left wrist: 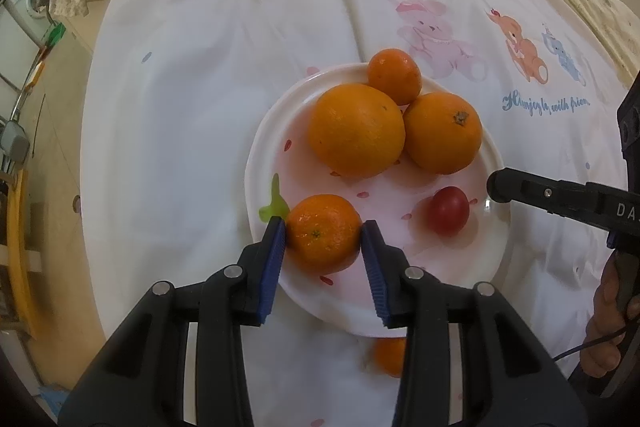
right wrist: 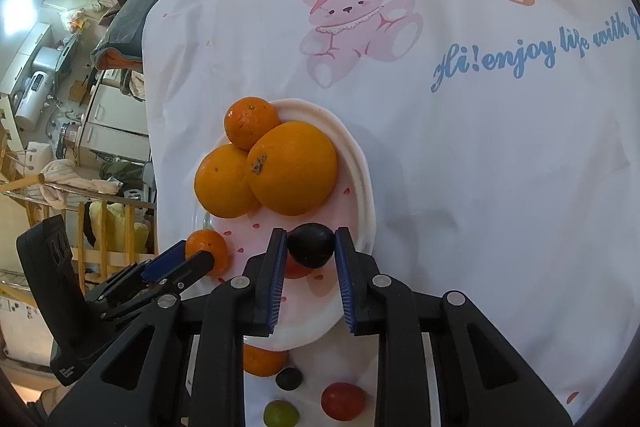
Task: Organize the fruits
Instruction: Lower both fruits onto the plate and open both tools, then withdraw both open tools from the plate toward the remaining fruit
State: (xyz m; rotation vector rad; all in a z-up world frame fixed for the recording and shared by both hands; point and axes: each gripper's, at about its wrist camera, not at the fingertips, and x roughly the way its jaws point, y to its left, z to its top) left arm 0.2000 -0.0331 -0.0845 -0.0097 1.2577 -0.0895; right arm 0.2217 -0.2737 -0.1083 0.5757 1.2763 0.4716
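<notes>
Plate [left wrist: 496,163] carries four oranges, one tomato [left wrist: 447,210]. My left tool [left wrist: 323,231] clamps mandarin [left wrist: 324,233]; right tool [right wrist: 311,245] clamps dark grape [right wrist: 311,245].

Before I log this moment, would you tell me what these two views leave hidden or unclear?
- Left wrist view: an orange fruit below the plate is half covered by the left tool finger.
- Right wrist view: a red fruit on the plate sits mostly behind the dark grape between the right tool pads.
- Right wrist view: the green grape is cut off at the bottom edge.
</notes>
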